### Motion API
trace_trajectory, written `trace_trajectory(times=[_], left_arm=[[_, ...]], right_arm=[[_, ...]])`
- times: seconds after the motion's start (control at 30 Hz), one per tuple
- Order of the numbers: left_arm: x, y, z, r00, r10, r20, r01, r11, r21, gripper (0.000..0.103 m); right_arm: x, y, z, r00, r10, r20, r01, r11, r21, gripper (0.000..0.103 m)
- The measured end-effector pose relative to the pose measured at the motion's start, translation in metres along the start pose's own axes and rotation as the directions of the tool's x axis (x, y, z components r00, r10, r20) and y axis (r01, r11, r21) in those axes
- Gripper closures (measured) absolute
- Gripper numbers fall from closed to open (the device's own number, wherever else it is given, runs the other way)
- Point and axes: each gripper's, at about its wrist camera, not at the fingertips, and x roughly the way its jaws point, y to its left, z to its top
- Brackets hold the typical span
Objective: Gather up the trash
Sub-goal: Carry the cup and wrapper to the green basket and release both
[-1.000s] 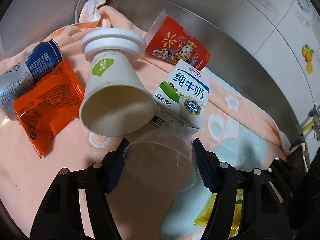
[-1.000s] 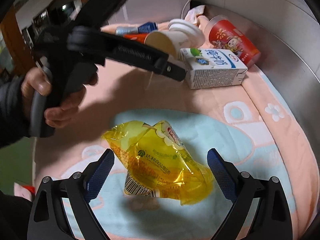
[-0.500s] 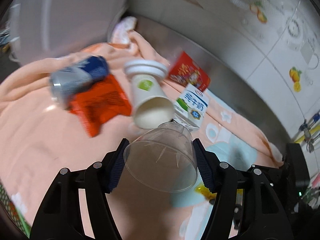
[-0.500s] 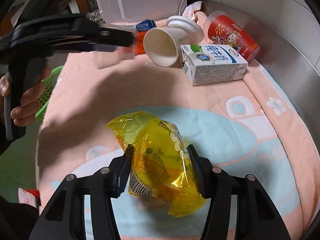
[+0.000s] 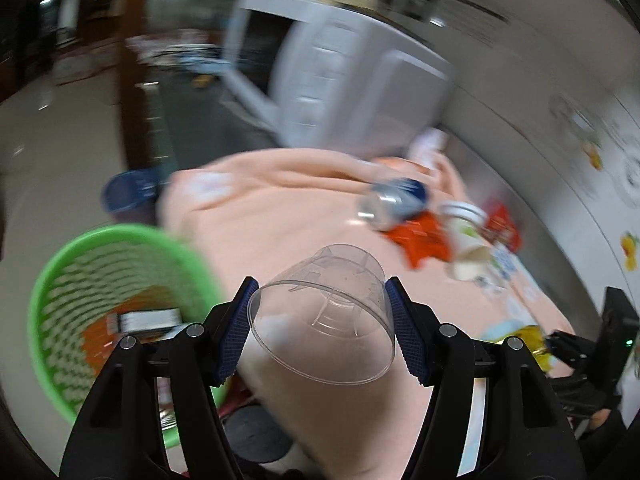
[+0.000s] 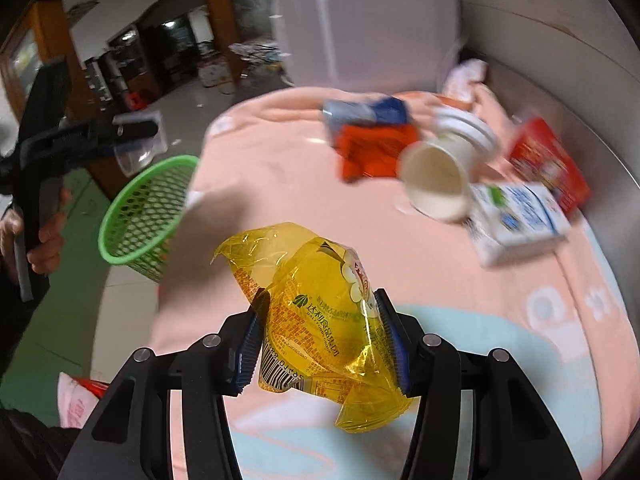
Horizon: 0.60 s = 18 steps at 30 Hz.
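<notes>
My left gripper is shut on a clear plastic cup and holds it in the air beside the table's left edge, just right of a green mesh basket. My right gripper is shut on a yellow plastic wrapper, lifted above the peach cloth. The basket stands off the table's left edge in the right wrist view, where the left gripper with its cup is above it. A white paper cup, milk carton, red cup, orange packet and blue can lie at the far side.
The basket holds some packaging. A white appliance stands behind the table. A metal wall runs along the right side. A pink bag lies on the floor at lower left.
My left gripper has swung left with the clear cup, from over the trash pile to beside the green basket. My right gripper closed on the yellow wrapper and lifted it.
</notes>
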Motion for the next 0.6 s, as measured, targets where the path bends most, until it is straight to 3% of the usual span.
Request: trace_trajectory(times=[0.2, 0.33, 0.43, 0.53, 0.6], left_arm=[[-0.015, 0.078, -0.015, 0.987, 0.157, -0.024, -0.159, 0.979, -0.131, 0.039], [-0.01, 0.12, -0.028, 0.967, 0.241, -0.081, -0.253, 0.948, -0.192, 0.038], [-0.008, 0.144, -0.038, 0.957, 0.267, -0.116, -0.287, 0.93, -0.229, 0.037], [-0.007, 0.159, -0.045, 0.952, 0.279, -0.129, -0.304, 0.914, -0.27, 0.027], [-0.01, 0.163, -0.048, 0.951, 0.284, -0.123, -0.308, 0.908, -0.285, 0.026]], right_arm=[[0.023, 0.047, 0.036, 0.996, 0.085, 0.0, -0.085, 0.994, -0.07, 0.052], [0.038, 0.077, 0.056, 0.991, 0.135, -0.007, -0.135, 0.985, -0.105, 0.052], [0.049, 0.1, 0.072, 0.985, 0.173, -0.014, -0.173, 0.978, -0.119, 0.052], [0.063, 0.122, 0.088, 0.978, 0.206, -0.017, -0.206, 0.969, -0.137, 0.052], [0.072, 0.138, 0.099, 0.973, 0.228, -0.016, -0.228, 0.962, -0.151, 0.052]])
